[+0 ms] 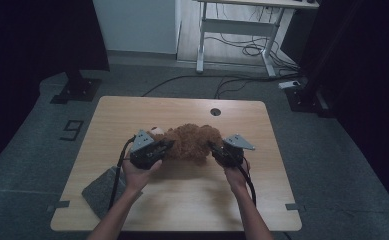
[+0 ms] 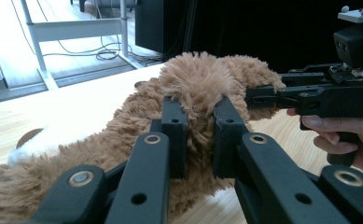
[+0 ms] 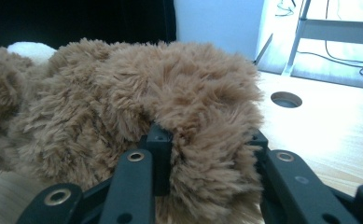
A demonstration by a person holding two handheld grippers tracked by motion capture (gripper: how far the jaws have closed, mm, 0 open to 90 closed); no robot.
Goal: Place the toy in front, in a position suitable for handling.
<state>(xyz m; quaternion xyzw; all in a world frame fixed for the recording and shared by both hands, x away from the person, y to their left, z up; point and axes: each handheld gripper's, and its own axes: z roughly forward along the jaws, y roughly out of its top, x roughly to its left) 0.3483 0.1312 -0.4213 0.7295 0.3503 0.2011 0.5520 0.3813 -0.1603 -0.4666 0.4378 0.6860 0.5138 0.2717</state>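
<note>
both grippers are clamped into the brown plush toy [image 1: 192,142] lying mid-frame on the table [image 1: 182,200], left gripper [image 1: 166,147] pinching a tuft of fur at its left end, right gripper [image 1: 213,148] biting the right end, with both forearms coming up from the bottom edge

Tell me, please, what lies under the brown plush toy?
The plush toy lies on the bare wooden table. Both grippers pinch its fur; whatever is beneath its body stays covered.
</note>
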